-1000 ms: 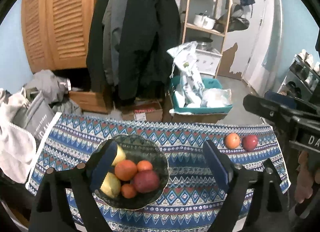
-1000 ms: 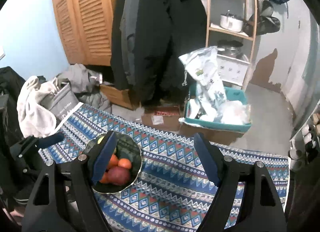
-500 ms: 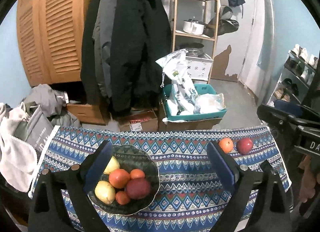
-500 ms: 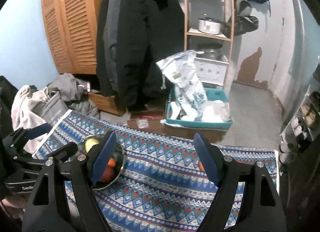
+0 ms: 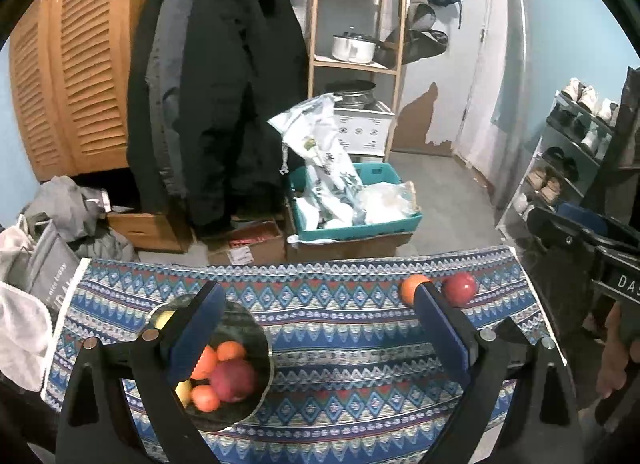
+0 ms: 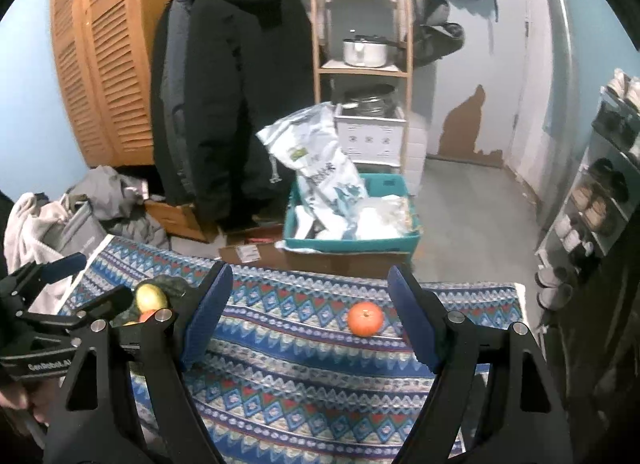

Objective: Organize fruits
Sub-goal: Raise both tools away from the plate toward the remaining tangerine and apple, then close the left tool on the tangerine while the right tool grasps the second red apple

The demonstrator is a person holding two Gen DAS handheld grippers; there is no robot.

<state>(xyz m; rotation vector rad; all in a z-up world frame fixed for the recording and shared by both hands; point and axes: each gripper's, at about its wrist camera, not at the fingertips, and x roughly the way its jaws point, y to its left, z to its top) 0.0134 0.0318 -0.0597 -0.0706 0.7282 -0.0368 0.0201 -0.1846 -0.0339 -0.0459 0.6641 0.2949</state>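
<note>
Left tongs' (image 5: 318, 330) finger partly hides the bowl (image 5: 256, 348) and orange (image 5: 410, 289).

We read "DAS", cut off by the frame edge, in white on the right gripper (image 5: 560, 224), and "GenRobot.AI" on the left gripper (image 6: 76, 284). The grey bag (image 5: 54, 276) carries white lettering too blurred for us to make out.

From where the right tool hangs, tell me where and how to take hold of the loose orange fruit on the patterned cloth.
Grip the round orange fruit across its widest middle, coming down from above and in front. It sits alone on the flat patterned cloth, clear on both sides, and the open right tool probably spans it already.
</note>
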